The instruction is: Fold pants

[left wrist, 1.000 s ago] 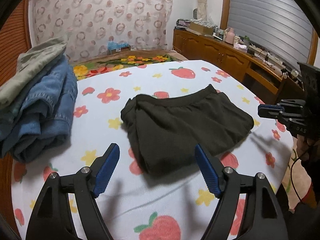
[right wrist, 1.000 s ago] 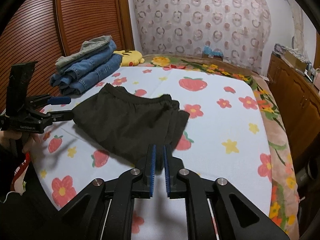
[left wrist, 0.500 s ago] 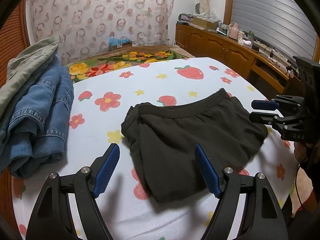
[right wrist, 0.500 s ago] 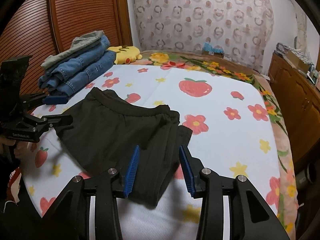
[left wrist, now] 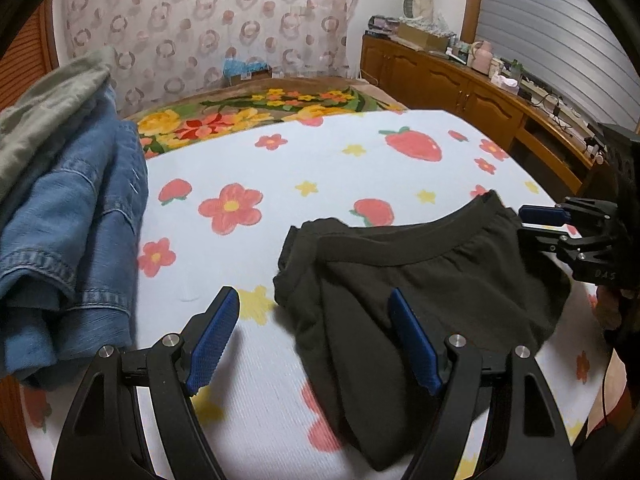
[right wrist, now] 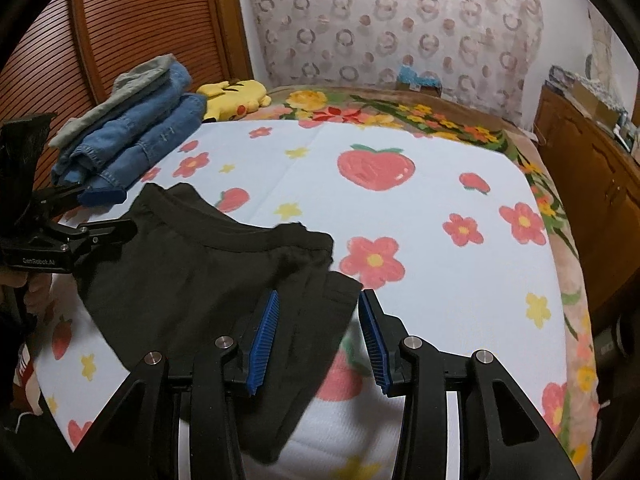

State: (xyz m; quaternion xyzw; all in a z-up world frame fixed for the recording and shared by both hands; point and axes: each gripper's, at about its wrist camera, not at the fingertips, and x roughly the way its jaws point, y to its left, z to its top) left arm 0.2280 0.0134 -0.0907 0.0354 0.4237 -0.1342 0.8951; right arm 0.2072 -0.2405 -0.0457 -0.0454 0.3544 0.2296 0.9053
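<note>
I'm seeing matt dark cloth pants [left wrist: 420,280], faded rough denim jeans [left wrist: 76,240], and ribbed blue gripper pads [right wrist: 264,344].

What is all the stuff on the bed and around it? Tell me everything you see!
black pants: one, black, folded, near edge of the bed.
bedspread: one, white with strawberries and flowers, under the pants.
jeans: stack, blue, far left corner of the bedspread.
grey-green garment: one, on top of the jeans.
plush toy: one, yellow, beside the jeans.
flowered blanket: one, brown with yellow and red flowers, beyond the bedspread.
curtain: one, pale with ring pattern, back wall.
cabinet: one, brown wood, right side, with clutter on top.
left claw: black with blue pads, open over the pants.
right claw: black with blue pads, open over the pants.
</note>
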